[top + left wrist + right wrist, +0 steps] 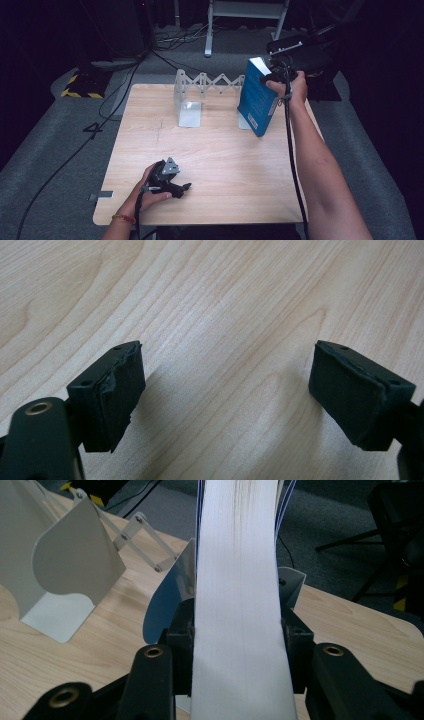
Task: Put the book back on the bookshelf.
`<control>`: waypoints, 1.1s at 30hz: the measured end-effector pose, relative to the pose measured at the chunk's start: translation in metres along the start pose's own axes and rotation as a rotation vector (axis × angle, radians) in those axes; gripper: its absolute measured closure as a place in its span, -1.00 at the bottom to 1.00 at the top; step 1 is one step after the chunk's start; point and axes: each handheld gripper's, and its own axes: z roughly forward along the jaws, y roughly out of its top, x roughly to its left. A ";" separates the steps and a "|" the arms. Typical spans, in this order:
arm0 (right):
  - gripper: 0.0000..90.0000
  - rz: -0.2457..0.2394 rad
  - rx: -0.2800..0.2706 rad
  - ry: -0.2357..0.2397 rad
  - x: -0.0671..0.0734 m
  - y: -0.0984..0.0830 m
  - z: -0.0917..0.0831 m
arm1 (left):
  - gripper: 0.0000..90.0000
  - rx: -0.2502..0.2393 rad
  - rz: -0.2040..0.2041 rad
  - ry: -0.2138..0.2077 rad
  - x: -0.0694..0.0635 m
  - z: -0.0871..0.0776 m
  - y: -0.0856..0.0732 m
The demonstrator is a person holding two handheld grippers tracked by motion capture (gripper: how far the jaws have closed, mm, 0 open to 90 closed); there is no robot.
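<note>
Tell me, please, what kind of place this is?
Probably a recording studio or lab, not a home: a lone wooden table stands on grey carpet, with loose cables across the floor, a metal stand behind and dark surroundings.

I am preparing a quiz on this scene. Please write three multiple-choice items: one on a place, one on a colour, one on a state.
1. Where is the left claw?
A. near the table's front edge
B. beside the rack
C. above the floor

2. What colour is the book's cover?
A. red
B. blue
C. green

3. How is the right claw?
A. open, empty
B. shut, empty
C. shut on the book

Answers:
1 A, it rests low on the table, near the person.
2 B, the high view shows blue.
3 C, its pads press both sides of the pages.
</note>
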 end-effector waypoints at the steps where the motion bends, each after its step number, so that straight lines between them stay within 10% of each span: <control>1: 0.35 0.001 -0.006 -0.001 0.001 0.000 0.000 | -0.66 0.000 0.000 0.000 0.000 0.000 0.000; 33: 0.18 -0.025 -0.032 0.012 -0.002 -0.020 -0.011 | -0.66 -0.001 0.002 0.003 -0.001 0.000 0.000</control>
